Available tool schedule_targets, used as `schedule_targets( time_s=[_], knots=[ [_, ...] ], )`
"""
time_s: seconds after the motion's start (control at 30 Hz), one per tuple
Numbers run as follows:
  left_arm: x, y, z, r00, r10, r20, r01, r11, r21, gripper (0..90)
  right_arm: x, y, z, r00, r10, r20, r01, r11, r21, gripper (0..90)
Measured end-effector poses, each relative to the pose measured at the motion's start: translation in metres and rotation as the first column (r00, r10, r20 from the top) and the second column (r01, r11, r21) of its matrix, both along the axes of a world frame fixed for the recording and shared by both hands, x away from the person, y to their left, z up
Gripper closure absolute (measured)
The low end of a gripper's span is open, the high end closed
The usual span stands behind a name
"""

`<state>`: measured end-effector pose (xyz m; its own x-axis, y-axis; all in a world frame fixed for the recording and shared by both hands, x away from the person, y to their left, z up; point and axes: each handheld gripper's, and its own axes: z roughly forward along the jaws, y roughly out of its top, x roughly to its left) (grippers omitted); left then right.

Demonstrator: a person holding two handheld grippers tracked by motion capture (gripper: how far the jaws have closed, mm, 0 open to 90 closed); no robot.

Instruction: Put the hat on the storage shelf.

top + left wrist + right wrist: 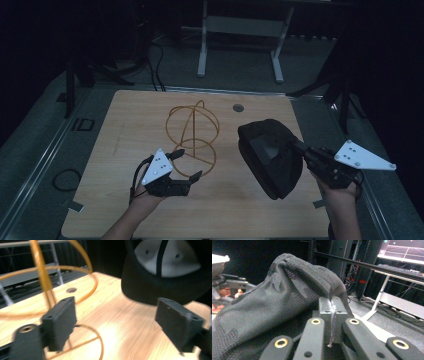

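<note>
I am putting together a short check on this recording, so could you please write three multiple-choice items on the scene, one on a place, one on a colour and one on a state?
1. Where does the wire stand rest on the table?
A. Left of the black cap
B. Right of the black cap
C. On the floor

2. What colour is the wire stand?
A. Blue
B. Golden orange
C. White

3. How does the right gripper stand?
A. Wide open over the table
B. Shut on the wire stand
C. Shut on the black cap

Answers:
1 A: in the high view the stand lies left of the cap, by the open left gripper.
2 B: its rings show golden orange in the left gripper view.
3 C: in the right gripper view the jaws pinch the cap's fabric.
</note>
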<state>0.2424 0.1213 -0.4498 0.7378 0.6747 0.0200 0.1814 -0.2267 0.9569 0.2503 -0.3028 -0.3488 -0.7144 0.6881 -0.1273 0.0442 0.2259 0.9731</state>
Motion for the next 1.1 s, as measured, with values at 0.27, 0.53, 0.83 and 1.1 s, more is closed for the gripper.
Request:
schedule_targets(
  time_s=[0.27,0.53,0.83,1.1],
  knots=[
    [-0.004,0.026,-0.035,0.9931,0.113,-0.03,-0.113,0.9935,0.018,3.1,0.021,0.01,0.004,0.9996,-0.027,-0.009,0.027,1.0,-0.012,89.7],
    [-0.012,0.06,-0.064,0.9706,0.24,-0.016,-0.24,0.9705,-0.019,3.1,0.04,0.024,0.013,0.9979,-0.064,-0.009,0.064,0.998,-0.004,89.7],
    [-0.018,0.093,-0.087,0.9315,0.36,-0.049,-0.361,0.9326,0.001,3.1,0.065,0.052,0.029,0.9917,-0.129,0.004,0.129,0.992,-0.007,89.7],
    [-0.029,0.105,-0.087,0.9156,0.401,-0.03,-0.402,0.9153,-0.027,3.1,0.082,0.085,0.035,0.9934,-0.115,-0.001,0.115,0.993,-0.029,89.7]
  ],
)
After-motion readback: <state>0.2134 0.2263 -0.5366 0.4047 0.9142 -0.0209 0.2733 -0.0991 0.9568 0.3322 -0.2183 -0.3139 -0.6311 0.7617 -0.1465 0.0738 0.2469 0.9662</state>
